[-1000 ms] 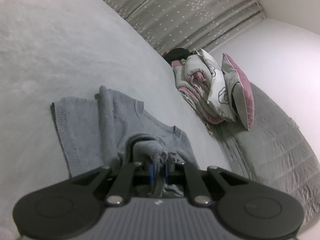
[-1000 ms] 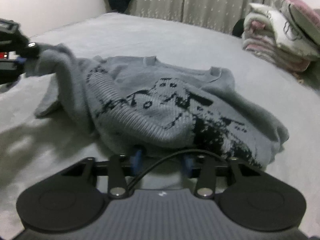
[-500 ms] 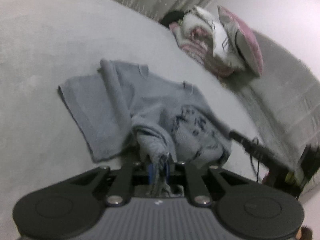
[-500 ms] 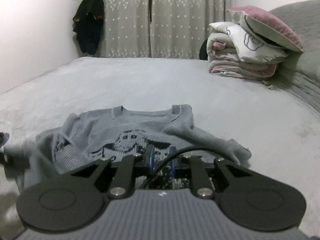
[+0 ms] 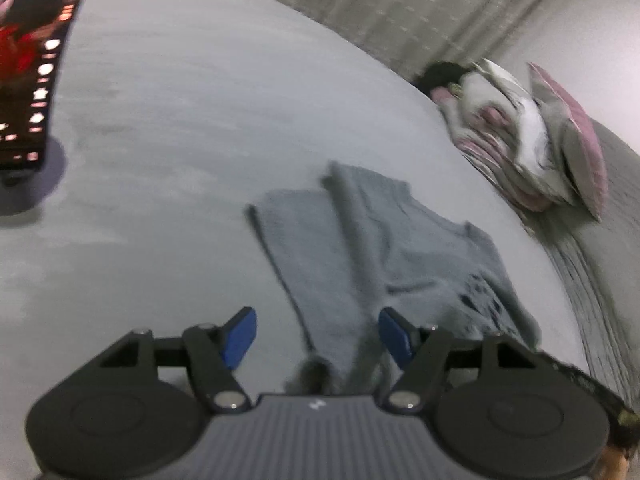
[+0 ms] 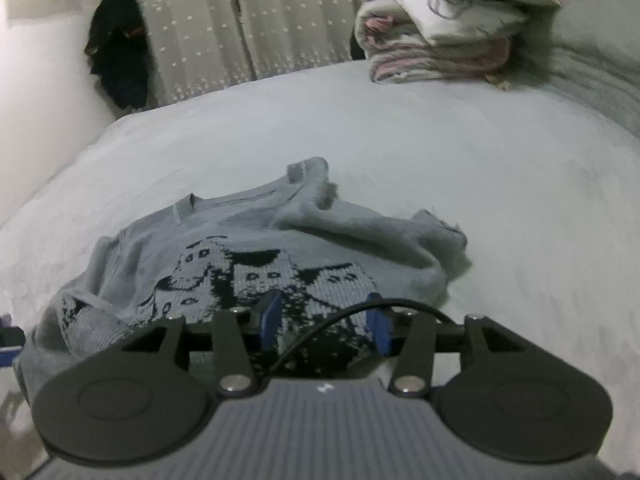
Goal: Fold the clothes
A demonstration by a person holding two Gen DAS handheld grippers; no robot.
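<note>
A grey knit sweater with a black pattern lies crumpled on the pale grey bed. My left gripper is open, its blue fingertips wide apart, with a strip of the sweater lying on the bed below the gap. In the right wrist view the sweater shows its collar at the far side and a sleeve bunched to the right. My right gripper is open over the patterned part, the fabric lying loose between the fingers.
Folded bedding with a pink pillow is stacked at the bed's far side. A grey quilted blanket lies on the right. A dark screen with red lights stands at the left. A dark garment hangs beside the curtain.
Both grippers have let go of the sweater and now stand open. The left gripper has drawn back from it; the sweater's patterned part now lies on the bed.
</note>
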